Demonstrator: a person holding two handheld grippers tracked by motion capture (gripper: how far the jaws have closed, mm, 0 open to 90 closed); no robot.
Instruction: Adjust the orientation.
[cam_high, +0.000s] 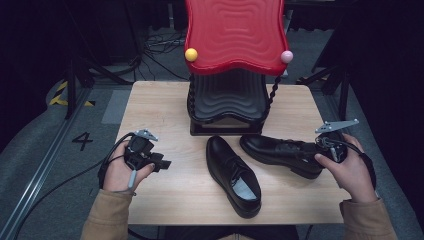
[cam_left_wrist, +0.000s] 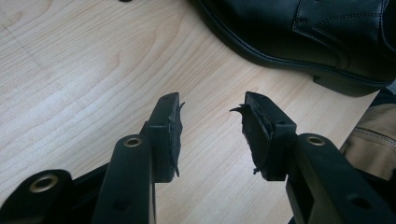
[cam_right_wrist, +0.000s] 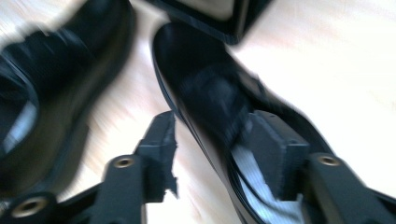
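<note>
- Shoes are what you work on: two black leather dress shoes lie on the wooden table (cam_high: 165, 107), in front of a black ribbed stand (cam_high: 227, 102) with a red wavy top (cam_high: 235, 32).
- Your right shoe (cam_high: 280, 150) lies crosswise, toe toward the middle of the table and heel at your right tool (cam_high: 327, 147).
- Your right tool sits at that heel; in the right gripper view (cam_right_wrist: 212, 140) one jaw stands inside the shoe's opening, over the pale insole, and the other stands outside the shoe wall.
- Its jaws are spread, and the pads do not press the wall between them. The view is blurred, so you cannot tell whether a pad brushes the leather.
- Your other shoe (cam_high: 234, 172) lies near the middle, toe toward the stand, heel toward you, its pale insole showing. It lies just beside the crosswise shoe; you cannot tell whether they touch.
- Your left tool (cam_high: 157, 162) rests low at the table's left side, well apart from both shoes.
- In the left gripper view (cam_left_wrist: 212, 135) its jaws stand spread over bare wood with nothing between them; a shoe's side (cam_left_wrist: 299, 32) lies beyond them.
</note>
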